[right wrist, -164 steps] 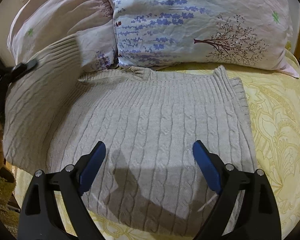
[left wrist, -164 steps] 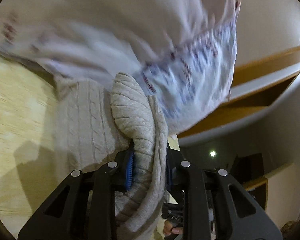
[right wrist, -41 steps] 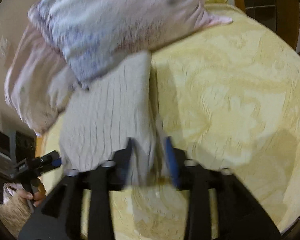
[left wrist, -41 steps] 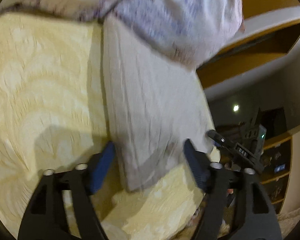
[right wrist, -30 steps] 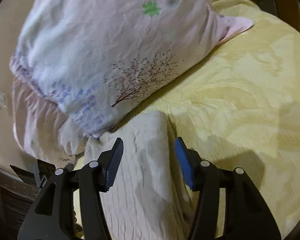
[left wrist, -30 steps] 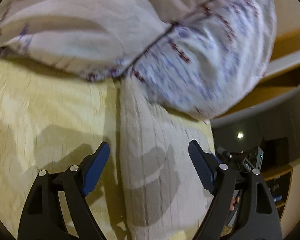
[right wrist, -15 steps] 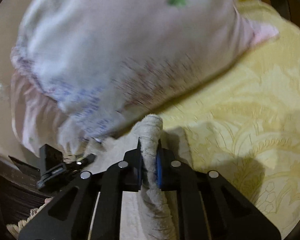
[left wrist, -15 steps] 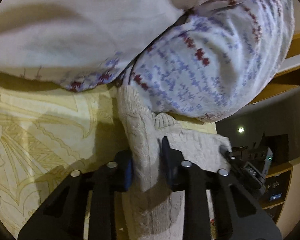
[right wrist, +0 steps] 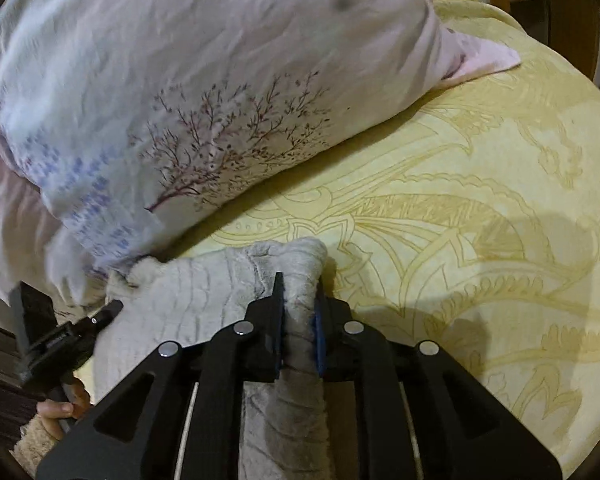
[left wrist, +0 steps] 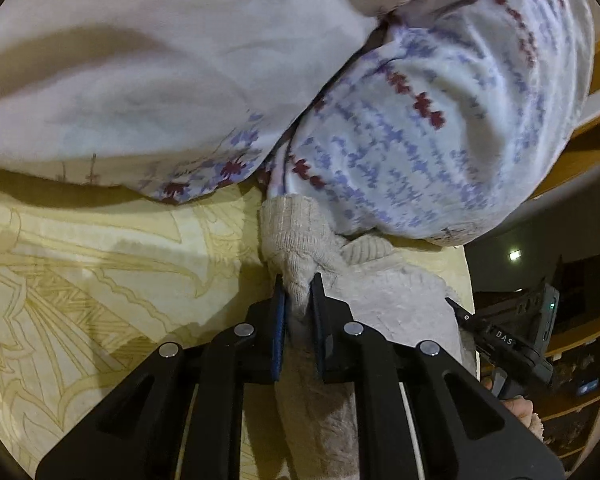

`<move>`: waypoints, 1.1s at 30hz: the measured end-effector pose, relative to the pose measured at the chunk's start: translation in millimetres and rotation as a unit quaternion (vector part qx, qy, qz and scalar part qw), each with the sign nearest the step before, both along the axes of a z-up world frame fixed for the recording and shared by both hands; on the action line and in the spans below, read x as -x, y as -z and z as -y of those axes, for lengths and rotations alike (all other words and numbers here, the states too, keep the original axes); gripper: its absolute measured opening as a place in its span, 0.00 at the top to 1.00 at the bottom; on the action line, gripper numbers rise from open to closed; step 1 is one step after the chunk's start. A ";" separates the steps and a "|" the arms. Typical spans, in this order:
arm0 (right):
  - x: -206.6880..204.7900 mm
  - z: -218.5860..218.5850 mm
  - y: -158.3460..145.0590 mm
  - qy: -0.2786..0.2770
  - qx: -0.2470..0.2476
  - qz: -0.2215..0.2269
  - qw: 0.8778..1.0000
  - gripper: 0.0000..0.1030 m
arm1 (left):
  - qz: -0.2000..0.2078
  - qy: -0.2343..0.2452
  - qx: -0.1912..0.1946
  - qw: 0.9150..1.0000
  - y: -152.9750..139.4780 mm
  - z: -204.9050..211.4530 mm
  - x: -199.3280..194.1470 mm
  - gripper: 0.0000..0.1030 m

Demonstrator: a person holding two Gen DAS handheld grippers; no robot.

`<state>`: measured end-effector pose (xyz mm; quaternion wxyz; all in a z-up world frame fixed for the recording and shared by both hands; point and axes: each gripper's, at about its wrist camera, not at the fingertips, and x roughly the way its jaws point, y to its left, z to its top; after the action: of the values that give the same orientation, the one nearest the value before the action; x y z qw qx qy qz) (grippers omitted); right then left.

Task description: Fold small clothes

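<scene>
Left gripper (left wrist: pixel 298 288): clamped on a corner of the beige knit sweater (left wrist: pixel 400 296).
Right gripper (right wrist: pixel 298 288): pinching the sweater's other corner.
Sweater: on yellow bedspread (right wrist: pixel 480 200), just beside the pillows (right wrist: pixel 180 80).

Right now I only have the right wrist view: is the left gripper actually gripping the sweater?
Observer: Yes. In the left wrist view the left gripper has its jaws shut on a bunched fold of the sweater.
Operator: Where along the sweater is that?
Observer: At the end nearest the pillows. The gripped fold lies right up against the blue-and-red patterned pillow.
</scene>
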<state>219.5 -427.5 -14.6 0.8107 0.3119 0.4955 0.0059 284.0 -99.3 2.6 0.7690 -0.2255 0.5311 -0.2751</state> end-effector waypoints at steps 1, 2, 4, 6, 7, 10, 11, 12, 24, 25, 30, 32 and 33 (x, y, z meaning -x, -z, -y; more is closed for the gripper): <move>1.8 0.5 -2.5 0.000 -0.003 0.003 1.000 0.80 | -0.003 -0.003 0.007 1.000 -0.9 -1.7 1.0 0.89; 4.5 5.0 -6.5 0.005 -0.007 0.009 1.000 0.76 | -0.004 -0.003 0.012 1.000 -2.9 -5.2 3.2 0.88; 16.8 11.6 -13.1 0.011 -0.024 0.025 0.999 0.61 | 0.000 0.001 0.031 1.000 -12.0 -14.0 11.6 0.81; 30.5 15.1 -17.3 0.010 -0.036 0.037 0.999 0.60 | 0.014 0.008 0.040 0.999 -24.7 -16.9 23.4 0.49; 40.3 16.0 -18.4 0.006 -0.044 0.042 0.998 0.60 | 0.024 0.008 0.044 0.999 -30.9 -20.5 32.0 0.28; 68.2 16.3 -17.4 -0.003 -0.067 0.044 0.997 0.59 | 0.043 0.027 0.050 0.997 -44.0 -21.5 60.6 0.25; 73.9 13.2 -16.3 -0.006 -0.071 0.044 0.997 0.59 | 0.044 0.033 0.048 0.997 -45.2 -20.3 66.8 0.25; 80.5 11.2 -14.9 -0.010 -0.074 0.045 0.996 0.60 | 0.045 0.040 0.043 0.997 -45.6 -17.2 76.6 0.25; 101.9 10.5 -9.7 0.021 -0.032 0.029 0.999 0.89 | 0.060 0.092 -0.078 0.991 -29.7 13.2 128.7 0.23; 109.0 12.9 -16.9 0.018 -0.038 0.048 0.998 0.82 | 0.059 0.091 -0.079 0.991 -29.0 12.8 129.2 0.22; 125.2 7.8 -24.2 -0.010 -0.056 0.055 0.997 0.53 | 0.057 0.085 -0.088 0.991 -30.6 6.2 132.1 0.21; 130.7 2.8 -17.2 -0.019 -0.041 0.032 0.998 0.53 | 0.058 0.089 -0.093 0.990 -30.0 10.8 132.9 0.20; 131.7 -1.7 -11.7 -0.019 -0.034 0.022 0.999 0.56 | 0.059 0.091 -0.098 0.989 -29.8 12.9 132.8 0.20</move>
<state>87.7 -425.8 -2.9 0.8100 0.3290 0.4833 0.0450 151.2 -112.1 32.4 0.7893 -0.0833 0.5271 -0.3037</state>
